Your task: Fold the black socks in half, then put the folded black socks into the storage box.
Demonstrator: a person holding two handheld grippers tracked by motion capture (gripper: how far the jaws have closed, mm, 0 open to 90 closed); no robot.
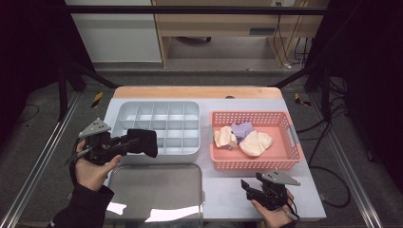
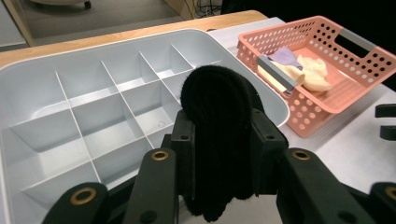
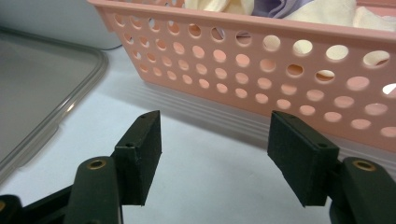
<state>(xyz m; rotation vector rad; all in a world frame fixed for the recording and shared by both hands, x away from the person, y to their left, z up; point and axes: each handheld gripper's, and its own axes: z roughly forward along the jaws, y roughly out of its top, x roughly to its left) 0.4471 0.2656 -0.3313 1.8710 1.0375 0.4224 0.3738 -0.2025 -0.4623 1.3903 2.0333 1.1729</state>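
While clamped between the jaws of the left gripper (image 1: pixel 135 141), one black folded cloth (image 1: pixel 144 141), hanging over the front-left edge of the grey divided tray (image 1: pixel 190 152). Same cloth bulging up between the two black jaws in the left gripper view (image 2: pixel 218 116), tray compartments right behind it. One tray, near the table's left side toward the far edge; compartments in rows of five across, four rows as far as countable, all seen ones bare. One clear flat lid (image 1: pixel 157 190) at the table's near-left edge, just in front of the tray. One pink perforated basket (image 1: pixel 285 164) on the table's right half, beside the tray, not touching as far as visible. Inside basket: three cloth pieces, two cream (image 1: pixel 255 142) (image 1: pixel 224 137) and one lilac (image 1: pixel 242 129), bunched together mid-basket. Two grey handle strips on the basket, one per short end (image 1: pixel 293 135).

Right gripper (image 1: pixel 248 186) at the table's near-right edge, in front of the basket, jaws spread wide, nothing between them. Right gripper view: two jaw pads apart over bare table (image 3: pixel 210 158), basket wall (image 3: pixel 261 70) close ahead, lid corner (image 3: pixel 56 93) to the side. Two hands, one per gripper; left hand (image 1: pixel 92 168) dark-sleeved, right hand (image 1: pixel 271 213) at the bottom edge.
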